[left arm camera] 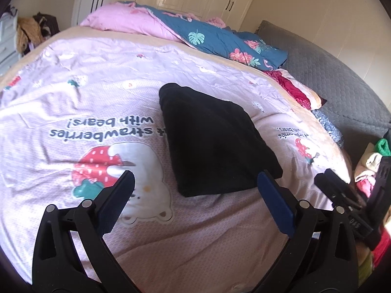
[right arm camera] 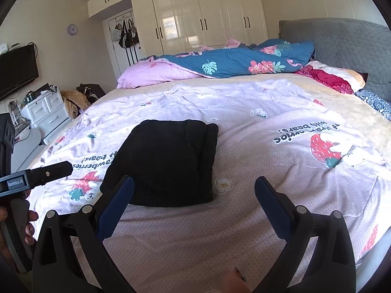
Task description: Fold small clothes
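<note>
Pink printed bedspread (right arm camera: 244, 127) is spread flat across the bed. Black garment (right arm camera: 166, 161) is seen folded into a compact block, at 12 o'clock of the right gripper (right arm camera: 194, 190) and 1 o'clock of the left gripper (left arm camera: 195, 183). Both are spread wide, nothing held. Likely soft, light, limp: best pinched at the near edge.
</note>
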`<action>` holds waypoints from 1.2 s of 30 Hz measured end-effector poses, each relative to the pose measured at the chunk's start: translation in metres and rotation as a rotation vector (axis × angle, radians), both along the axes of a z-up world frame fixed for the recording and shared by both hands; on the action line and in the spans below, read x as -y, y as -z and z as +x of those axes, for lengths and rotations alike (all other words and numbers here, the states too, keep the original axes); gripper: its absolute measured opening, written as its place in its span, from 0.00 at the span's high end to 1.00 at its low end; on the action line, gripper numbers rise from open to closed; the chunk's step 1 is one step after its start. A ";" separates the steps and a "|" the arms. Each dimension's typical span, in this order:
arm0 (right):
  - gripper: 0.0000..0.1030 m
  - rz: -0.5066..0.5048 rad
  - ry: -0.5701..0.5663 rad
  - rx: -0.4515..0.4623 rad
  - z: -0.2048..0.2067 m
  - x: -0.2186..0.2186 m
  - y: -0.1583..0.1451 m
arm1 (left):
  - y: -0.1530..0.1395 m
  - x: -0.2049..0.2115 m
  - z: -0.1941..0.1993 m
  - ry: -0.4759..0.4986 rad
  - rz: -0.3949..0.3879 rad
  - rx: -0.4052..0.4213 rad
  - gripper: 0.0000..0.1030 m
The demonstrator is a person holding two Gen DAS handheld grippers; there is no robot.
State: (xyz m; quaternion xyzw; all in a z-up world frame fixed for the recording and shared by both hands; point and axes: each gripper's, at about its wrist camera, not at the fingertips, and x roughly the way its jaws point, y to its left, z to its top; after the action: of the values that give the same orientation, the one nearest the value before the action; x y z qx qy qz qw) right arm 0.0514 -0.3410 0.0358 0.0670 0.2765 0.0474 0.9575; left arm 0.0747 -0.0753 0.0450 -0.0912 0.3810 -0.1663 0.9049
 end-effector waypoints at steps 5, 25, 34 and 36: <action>0.04 0.004 -0.001 0.043 -0.021 -0.010 -0.002 | 0.002 -0.006 -0.017 -0.025 0.048 0.033 0.09; 0.04 -0.085 0.020 -0.040 -0.048 -0.034 0.034 | 0.047 -0.023 -0.054 -0.090 0.130 0.044 0.09; 0.04 -0.109 0.014 -0.106 -0.036 -0.038 0.052 | 0.053 -0.029 -0.048 -0.110 0.141 0.017 0.09; 0.04 -0.108 0.012 -0.109 -0.035 -0.038 0.053 | 0.054 -0.029 -0.048 -0.114 0.143 0.010 0.09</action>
State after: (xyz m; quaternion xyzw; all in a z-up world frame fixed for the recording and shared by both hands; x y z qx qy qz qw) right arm 0.0162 -0.3033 -0.0174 0.0192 0.3300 0.0232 0.9435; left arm 0.0271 -0.0460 -0.0086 -0.0470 0.3815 -0.0874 0.9190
